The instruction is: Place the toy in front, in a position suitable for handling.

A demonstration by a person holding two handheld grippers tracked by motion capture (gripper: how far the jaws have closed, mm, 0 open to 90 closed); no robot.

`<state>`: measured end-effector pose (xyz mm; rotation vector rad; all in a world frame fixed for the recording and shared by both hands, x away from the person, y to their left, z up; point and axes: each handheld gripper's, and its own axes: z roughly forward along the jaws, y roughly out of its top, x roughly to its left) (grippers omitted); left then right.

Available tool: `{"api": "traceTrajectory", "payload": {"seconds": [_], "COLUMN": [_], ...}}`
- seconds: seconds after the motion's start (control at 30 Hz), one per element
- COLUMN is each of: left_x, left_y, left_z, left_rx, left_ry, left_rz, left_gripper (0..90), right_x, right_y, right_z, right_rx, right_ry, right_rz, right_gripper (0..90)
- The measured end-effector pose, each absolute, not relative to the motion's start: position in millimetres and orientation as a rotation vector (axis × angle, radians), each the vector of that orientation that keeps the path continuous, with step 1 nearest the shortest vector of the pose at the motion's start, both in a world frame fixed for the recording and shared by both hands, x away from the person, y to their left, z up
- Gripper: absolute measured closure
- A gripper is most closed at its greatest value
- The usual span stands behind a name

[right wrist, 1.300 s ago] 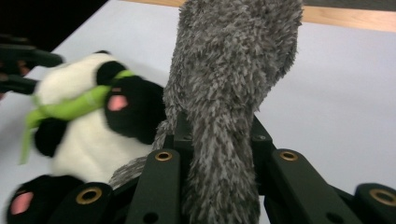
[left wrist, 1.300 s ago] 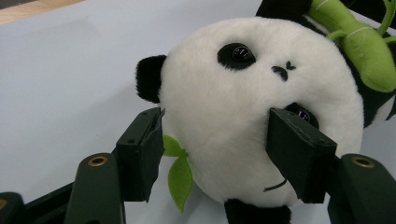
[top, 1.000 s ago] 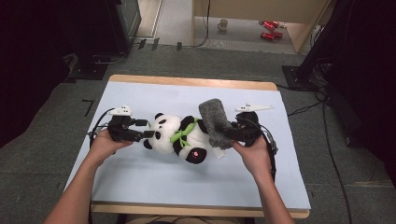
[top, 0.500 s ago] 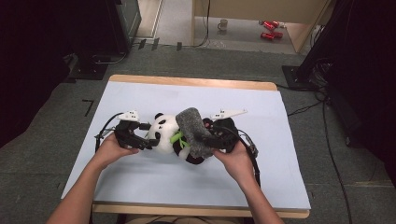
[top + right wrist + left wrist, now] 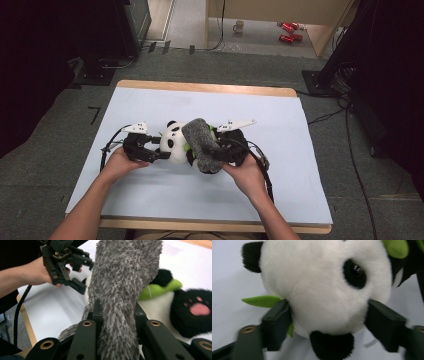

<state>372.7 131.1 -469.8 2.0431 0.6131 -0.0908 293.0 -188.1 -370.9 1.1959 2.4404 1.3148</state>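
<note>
A black and white panda plush (image 5: 171,141) with green felt leaves lies on the pale sheet that covers the table (image 5: 300,165). My left gripper (image 5: 159,148) has just been closing with the panda's head (image 5: 319,290) between its jaws. Both pads (image 5: 277,322) press into the fur at the sides of the head. My right gripper (image 5: 220,150) is shut on a grey fuzzy cloth piece (image 5: 200,144), which drapes over the panda's body. In the right gripper view the grey piece (image 5: 125,277) rises from between the jaws. Beyond it are the left gripper (image 5: 75,272) and a black paw (image 5: 195,312).
The table's wooden edge (image 5: 210,88) runs along the far side. On the floor behind stand a mug (image 5: 239,25) and red cans (image 5: 287,31). Dark equipment and cables flank the table on both sides. Bare sheet lies around the plush.
The right gripper has carried the grey piece leftward over the panda. The left gripper has shifted right and toward me, onto the panda's head. Both hands now sit closer together.
</note>
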Motion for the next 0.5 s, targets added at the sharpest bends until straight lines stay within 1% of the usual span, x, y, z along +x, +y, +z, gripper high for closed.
{"api": "traceTrajectory", "payload": {"seconds": [0.07,0.13,0.17,0.23,0.27,0.3,0.43,0.5], "left_x": [367,363,358,352,350,349,343,340], "left_y": [123,118,111,102,98,95,91,90], "left_z": [-468,-468,-465,-463,-462,-461,-459,-458], "left_rx": [2.068,2.086,2.117,2.120,2.116,2.109,2.100,2.105], "left_ry": [0.607,0.595,0.580,0.614,0.638,0.666,0.699,0.696], "left_rz": [-0.088,-0.063,-0.033,0.004,0.012,0.024,0.053,0.074], "left_gripper": [29.5,32.3,32.3,34.2,36.3,40.5,45.2,45.7], "right_x": [294,296,299,303,306,310,321,325], "right_y": [-188,-189,-192,-201,-204,-208,-209,-208], "right_z": [-371,-371,-370,-368,-366,-364,-358,-356], "right_rx": [1.198,1.205,1.212,1.245,1.257,1.273,1.270,1.269], "right_ry": [2.436,2.430,2.417,2.379,2.364,2.343,2.323,2.324], "right_rz": [1.308,1.299,1.293,1.301,1.312,1.321,1.338,1.344], "right_gripper": [73.0,73.0,73.1,73.1,73.2,73.1,73.1,73.2]}}
